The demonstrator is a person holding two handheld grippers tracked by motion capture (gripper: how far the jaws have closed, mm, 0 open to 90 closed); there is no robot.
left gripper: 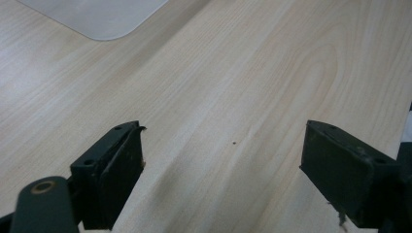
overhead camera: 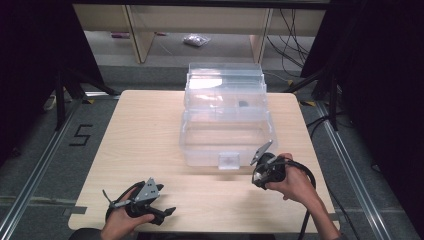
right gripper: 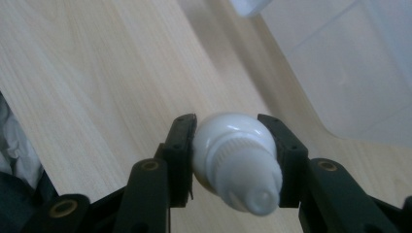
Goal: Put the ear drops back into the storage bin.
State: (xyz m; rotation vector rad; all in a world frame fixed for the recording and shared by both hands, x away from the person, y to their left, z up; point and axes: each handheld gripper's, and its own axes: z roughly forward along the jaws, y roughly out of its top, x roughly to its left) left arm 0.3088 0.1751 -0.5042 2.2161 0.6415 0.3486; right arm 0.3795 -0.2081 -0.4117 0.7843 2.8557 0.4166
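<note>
I have the right hand-held gripper [right gripper: 227, 145] clamped on a small white squeeze bottle [right gripper: 235, 162], its ribbed cap and nozzle pointing back toward the camera on that gripper. Both pads press on the bottle's sides, so the grasp looks firm. In the high view this right hand-held gripper [overhead camera: 261, 175] sits just off the near right corner of the clear plastic storage box [overhead camera: 226, 117], above the tabletop [overhead camera: 145, 130]; the bottle itself is too small to make out there.

The storage box stands open, its lid tipped up behind it, with a small dark item lying inside toward the back. A corner of the box shows just beyond the bottle in the right gripper view.

My left hand-held gripper [overhead camera: 165, 212] rests on the tabletop well to the near left of the box, jaws spread wide with nothing between them.

My judgement: the pick-up is done and the bottle is off the tabletop. What remains is carrying it over the box's front wall, setting it inside, letting go, and likely closing the lid.
</note>
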